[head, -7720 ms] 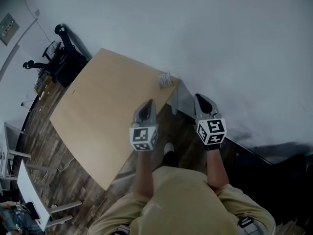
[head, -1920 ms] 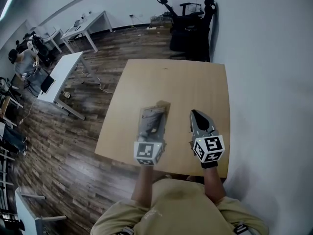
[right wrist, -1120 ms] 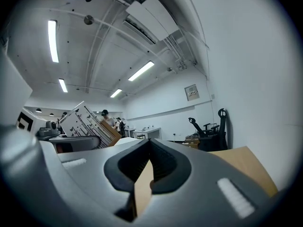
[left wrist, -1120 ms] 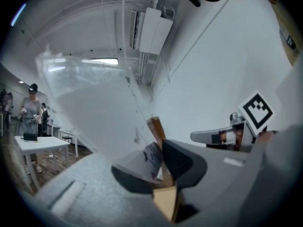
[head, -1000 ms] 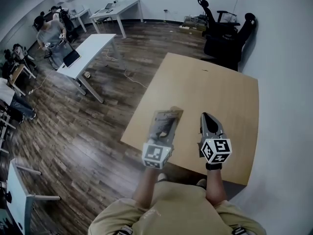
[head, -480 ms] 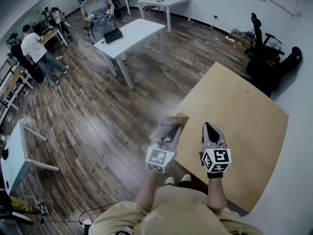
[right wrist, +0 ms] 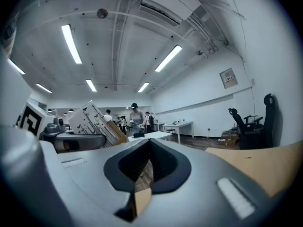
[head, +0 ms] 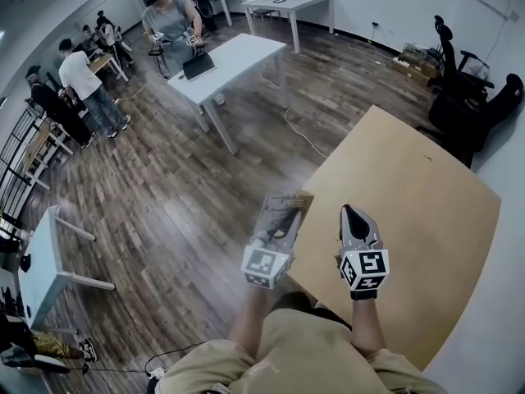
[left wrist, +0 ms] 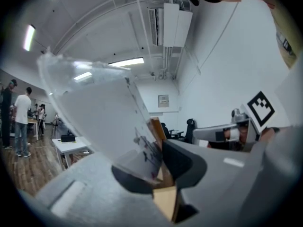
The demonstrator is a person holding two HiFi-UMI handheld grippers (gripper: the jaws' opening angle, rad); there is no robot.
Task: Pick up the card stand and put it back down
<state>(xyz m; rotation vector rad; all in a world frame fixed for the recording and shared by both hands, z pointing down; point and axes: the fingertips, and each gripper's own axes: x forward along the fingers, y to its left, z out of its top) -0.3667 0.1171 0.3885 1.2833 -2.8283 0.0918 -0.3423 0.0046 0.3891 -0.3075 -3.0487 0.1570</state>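
Note:
The card stand, a clear upright sheet on a wooden base, is held off the table in my left gripper, which is shut on it. In the left gripper view the clear sheet rises to the left of the jaws and the wooden base is pinched between the pads. The stand hangs over the table's near-left edge, partly above the floor. My right gripper hovers level over the wooden table, shut with nothing in it. The right gripper view also shows the card stand at its left.
A white desk with a laptop stands further out on the dark plank floor. Several people stand at the back left. Black office chairs sit against the wall at the right. Another white table is at the left.
The view has swung left, away from the wall and the table, toward the open room. Both grippers moved with it, the left still holding the card stand, now at the table's edge.

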